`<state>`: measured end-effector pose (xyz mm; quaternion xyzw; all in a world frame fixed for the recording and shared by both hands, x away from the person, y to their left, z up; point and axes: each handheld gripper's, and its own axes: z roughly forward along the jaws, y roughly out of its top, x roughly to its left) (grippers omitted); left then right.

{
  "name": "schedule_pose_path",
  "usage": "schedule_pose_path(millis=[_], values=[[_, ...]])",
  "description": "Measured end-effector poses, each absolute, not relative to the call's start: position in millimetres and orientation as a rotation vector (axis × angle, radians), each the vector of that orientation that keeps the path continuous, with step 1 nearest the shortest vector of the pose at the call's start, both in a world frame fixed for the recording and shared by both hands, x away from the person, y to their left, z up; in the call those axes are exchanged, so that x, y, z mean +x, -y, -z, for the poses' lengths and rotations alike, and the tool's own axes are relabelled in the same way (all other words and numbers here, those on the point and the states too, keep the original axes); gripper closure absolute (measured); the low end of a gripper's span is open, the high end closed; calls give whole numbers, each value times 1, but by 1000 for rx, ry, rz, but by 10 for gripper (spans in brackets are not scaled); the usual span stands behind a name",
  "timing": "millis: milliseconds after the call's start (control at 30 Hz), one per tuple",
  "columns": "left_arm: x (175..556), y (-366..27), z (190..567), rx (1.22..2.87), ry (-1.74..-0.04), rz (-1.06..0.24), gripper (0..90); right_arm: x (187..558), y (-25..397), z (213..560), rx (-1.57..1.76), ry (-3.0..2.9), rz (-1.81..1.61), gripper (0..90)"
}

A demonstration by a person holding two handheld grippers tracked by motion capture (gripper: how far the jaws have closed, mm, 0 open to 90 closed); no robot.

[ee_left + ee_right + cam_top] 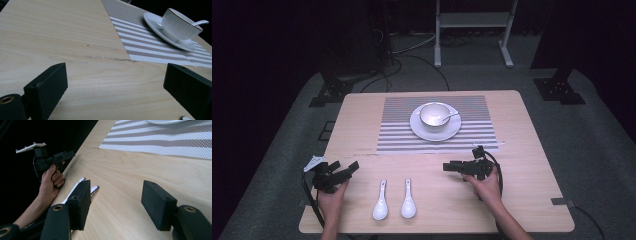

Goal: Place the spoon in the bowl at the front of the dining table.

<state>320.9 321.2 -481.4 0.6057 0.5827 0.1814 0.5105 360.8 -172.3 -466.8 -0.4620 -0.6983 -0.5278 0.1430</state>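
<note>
Both jaws are held apart and empty: the left gripper near the table's left edge, the right gripper at the mat's corner. Two spoons lie between them – probably next; a grip at the narrow handle seems best. On the saucer, the cup holds one spoon.

1. Light wood table, rounded corners, centre of scene.
2. Grey carpet floor around the table, lit near it, fading into dark at left and right.
3. White metal frame with two feet stands on the floor at far centre.
4. Black cables run across the floor at far left of centre.
5. Black stand bases, one far left, one far right.
6. Room beyond is dark; walls cannot be made out.
</note>
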Motion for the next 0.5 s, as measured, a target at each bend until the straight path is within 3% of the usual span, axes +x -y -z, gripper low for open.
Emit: schedule_pose_path(millis=[500], values=[[321, -321, 481, 1463, -1402, -438, 38, 338, 177, 479, -1313, 2002, 1508, 395]])
